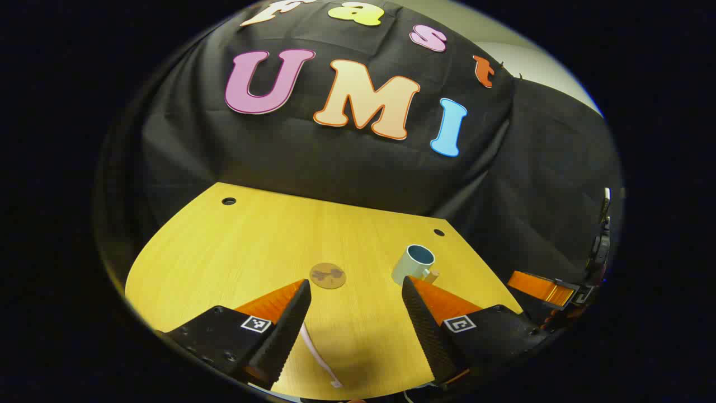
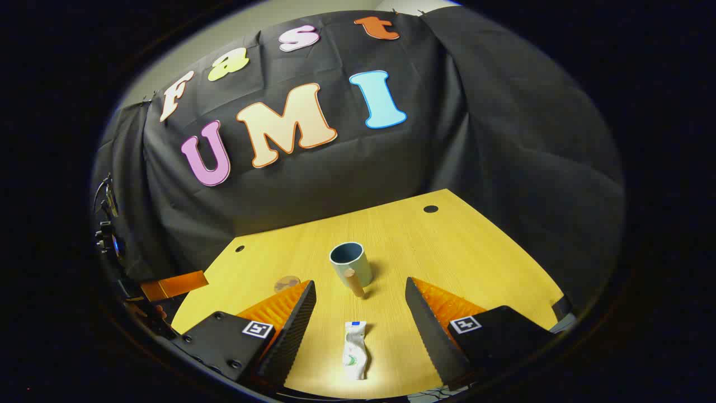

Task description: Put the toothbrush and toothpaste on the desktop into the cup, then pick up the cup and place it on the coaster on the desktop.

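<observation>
Wooden desktop (image 2: 475, 263) with perhaps two grommet holes (image 2: 430, 209).

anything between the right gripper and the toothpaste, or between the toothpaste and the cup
Nothing visible. The toothpaste lies on bare desk between the open right gripper fingers, and the cup stands just beyond.

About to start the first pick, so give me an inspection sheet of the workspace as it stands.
Surface: wooden desktop, two grommet holes at the back.
Job's things: cup upright, empty; toothpaste flat before the right gripper; toothbrush flat by the left gripper; coaster bare.
Clutter: nothing seen.
Grippers: both open, holding nothing.
Cables: nothing seen.
Surroundings: black cloth wall.
</observation>
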`<move>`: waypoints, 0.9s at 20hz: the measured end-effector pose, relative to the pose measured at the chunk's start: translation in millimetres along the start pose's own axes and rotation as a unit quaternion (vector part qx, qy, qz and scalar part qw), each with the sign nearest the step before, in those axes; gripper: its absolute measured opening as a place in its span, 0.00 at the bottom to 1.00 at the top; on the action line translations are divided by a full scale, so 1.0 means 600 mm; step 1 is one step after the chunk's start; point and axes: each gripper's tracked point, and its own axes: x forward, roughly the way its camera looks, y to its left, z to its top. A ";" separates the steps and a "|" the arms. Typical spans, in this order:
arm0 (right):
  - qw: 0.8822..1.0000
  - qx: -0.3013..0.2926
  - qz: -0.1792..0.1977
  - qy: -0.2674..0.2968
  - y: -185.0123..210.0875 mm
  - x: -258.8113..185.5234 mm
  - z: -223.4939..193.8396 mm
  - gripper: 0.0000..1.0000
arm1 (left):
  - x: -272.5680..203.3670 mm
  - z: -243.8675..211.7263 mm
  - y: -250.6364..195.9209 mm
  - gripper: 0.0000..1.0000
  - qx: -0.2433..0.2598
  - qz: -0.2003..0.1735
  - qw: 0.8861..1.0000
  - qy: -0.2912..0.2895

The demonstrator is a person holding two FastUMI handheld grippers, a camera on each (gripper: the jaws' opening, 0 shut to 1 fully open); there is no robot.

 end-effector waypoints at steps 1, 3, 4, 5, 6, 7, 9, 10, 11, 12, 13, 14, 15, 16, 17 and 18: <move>1.000 0.001 -0.003 0.003 0.002 0.001 -0.003 0.98 | 0.004 0.004 -0.001 0.95 0.001 -0.006 1.000 0.000; 1.000 -0.002 -0.009 0.006 0.003 0.006 -0.010 0.98 | 0.014 0.004 -0.005 0.95 0.004 -0.015 1.000 0.002; 1.000 -0.003 -0.012 0.010 0.001 0.007 -0.013 0.98 | 0.018 0.005 -0.006 0.95 0.006 -0.019 1.000 0.005; 1.000 -0.004 -0.017 0.013 -0.001 0.007 -0.016 0.98 | 0.023 0.000 -0.008 0.95 0.008 -0.024 1.000 0.009; 1.000 -0.005 -0.020 0.014 -0.003 0.007 -0.017 0.98 | 0.027 -0.001 -0.005 0.95 0.008 -0.024 1.000 0.011; 1.000 -0.005 -0.024 0.014 -0.006 0.009 -0.018 0.98 | 0.029 0.001 -0.003 0.95 0.008 -0.024 1.000 0.009; 0.999 -0.004 -0.031 0.019 -0.011 0.011 -0.023 0.98 | 0.040 0.002 0.002 0.95 0.005 -0.023 1.000 0.011; 0.999 -0.005 -0.035 0.020 -0.015 0.013 -0.023 0.98 | 0.042 0.002 0.004 0.95 0.004 -0.023 1.000 0.013; 0.999 -0.006 -0.036 0.021 -0.016 0.016 -0.024 0.98 | 0.042 0.004 0.004 0.95 0.003 -0.022 1.000 0.012; 0.999 -0.006 -0.037 0.023 -0.017 0.018 -0.026 0.98 | 0.044 0.005 0.006 0.95 0.003 -0.022 1.000 0.012; 0.999 -0.006 -0.037 0.025 -0.018 0.018 -0.027 0.94 | 0.045 0.003 0.008 0.95 0.003 -0.019 1.000 0.013; 0.999 -0.007 -0.037 0.027 -0.018 0.018 -0.026 0.98 | 0.046 0.002 0.010 0.95 0.004 -0.017 1.000 0.016; 0.999 -0.007 -0.036 0.028 -0.017 0.019 -0.026 0.98 | 0.046 0.001 0.014 0.95 0.005 -0.012 1.000 0.016; 0.999 -0.008 -0.036 0.030 -0.017 0.018 -0.028 0.94 | 0.045 0.002 0.018 0.96 0.004 -0.008 1.000 0.015; 0.999 -0.007 -0.035 0.033 -0.016 0.018 -0.030 0.94 | 0.044 0.000 0.019 0.95 0.002 -0.007 1.000 0.016; 0.999 -0.007 -0.034 0.035 -0.015 0.018 -0.032 0.94 | 0.043 -0.002 0.020 0.95 0.000 -0.007 1.000 0.017</move>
